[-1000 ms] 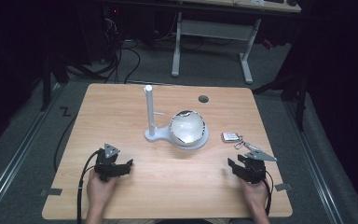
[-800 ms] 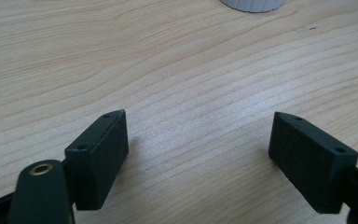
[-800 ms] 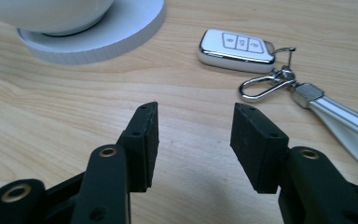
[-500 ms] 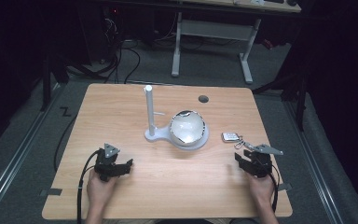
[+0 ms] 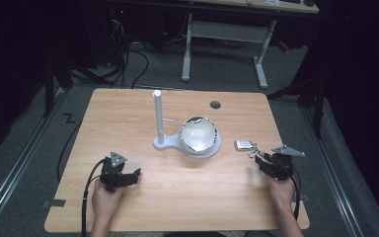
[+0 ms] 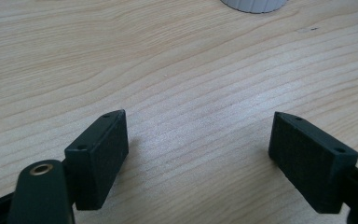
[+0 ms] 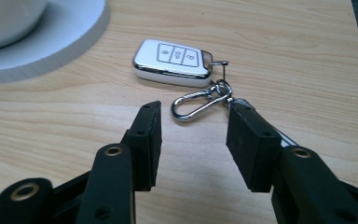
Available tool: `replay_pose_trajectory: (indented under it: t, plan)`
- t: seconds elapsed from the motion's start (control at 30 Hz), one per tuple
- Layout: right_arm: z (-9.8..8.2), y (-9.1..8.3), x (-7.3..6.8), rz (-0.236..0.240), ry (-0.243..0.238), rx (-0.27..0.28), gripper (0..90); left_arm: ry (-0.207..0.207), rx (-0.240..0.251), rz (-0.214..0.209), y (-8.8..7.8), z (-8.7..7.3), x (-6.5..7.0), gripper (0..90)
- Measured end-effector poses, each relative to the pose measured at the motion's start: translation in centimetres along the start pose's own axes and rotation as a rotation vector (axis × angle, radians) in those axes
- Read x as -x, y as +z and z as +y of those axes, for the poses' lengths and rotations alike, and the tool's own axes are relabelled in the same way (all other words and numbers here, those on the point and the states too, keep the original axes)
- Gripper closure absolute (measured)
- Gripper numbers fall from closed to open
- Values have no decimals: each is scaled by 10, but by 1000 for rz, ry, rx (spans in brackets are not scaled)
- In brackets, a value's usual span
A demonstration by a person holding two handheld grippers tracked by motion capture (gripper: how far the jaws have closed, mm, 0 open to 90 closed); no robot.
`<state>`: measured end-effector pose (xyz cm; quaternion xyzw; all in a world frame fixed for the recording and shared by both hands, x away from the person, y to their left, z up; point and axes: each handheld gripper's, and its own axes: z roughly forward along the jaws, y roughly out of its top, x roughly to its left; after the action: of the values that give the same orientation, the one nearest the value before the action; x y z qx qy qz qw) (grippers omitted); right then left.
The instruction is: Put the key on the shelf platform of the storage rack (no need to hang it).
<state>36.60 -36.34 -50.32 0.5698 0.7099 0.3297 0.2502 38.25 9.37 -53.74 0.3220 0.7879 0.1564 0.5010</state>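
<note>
Near the front edge of the table [image 5: 177, 207], at the left: left gripper [image 5: 131, 176] in a hand [image 5: 104, 200], low over bare wood. Jaws spread wide, nothing between them. Black cable [image 5: 85, 197] trailing back off the table edge.

Near the front at the right: right gripper [image 5: 259, 160] in the other hand [image 5: 281, 190], pointing at the key [image 7: 173, 62]. Jaws half apart, just been closing. Between the tips, on the wood, a silver clip [image 7: 193, 105] joined to the key by a small ring [image 7: 222, 87]. Right pad very close to the ring end of the clip; cannot tell if touching. Left pad apart from the clip. Not pinching yet.

Just past the clip: key flat on the table, white with three buttons, shiny rim. Lying right of the stand [image 5: 164, 145], near it but not touching.

Farther out, mid table: white stand with a tall thin post [image 5: 157, 116] on its left and a shiny round bowl [image 5: 198, 134] on its right.

Beyond that, by the far edge: small dark hole [image 5: 215, 104] in the wood.

Past the table: grey floor [image 5: 227, 69], cables, white legs of another table [image 5: 224, 34], all dim.
</note>
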Motion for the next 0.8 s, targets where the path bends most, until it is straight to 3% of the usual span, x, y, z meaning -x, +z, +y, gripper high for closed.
replay_pose_trajectory:
  t: [0.47, 0.8]
  plan:
    - [20, 12, 17, -28, 5, -1, 572, 2, 0, -1, 0, 0, 0, 201]
    - [19, 25, 25, -39, 25, -58, 570, -2, -1, 1, 0, 0, 0, 201]
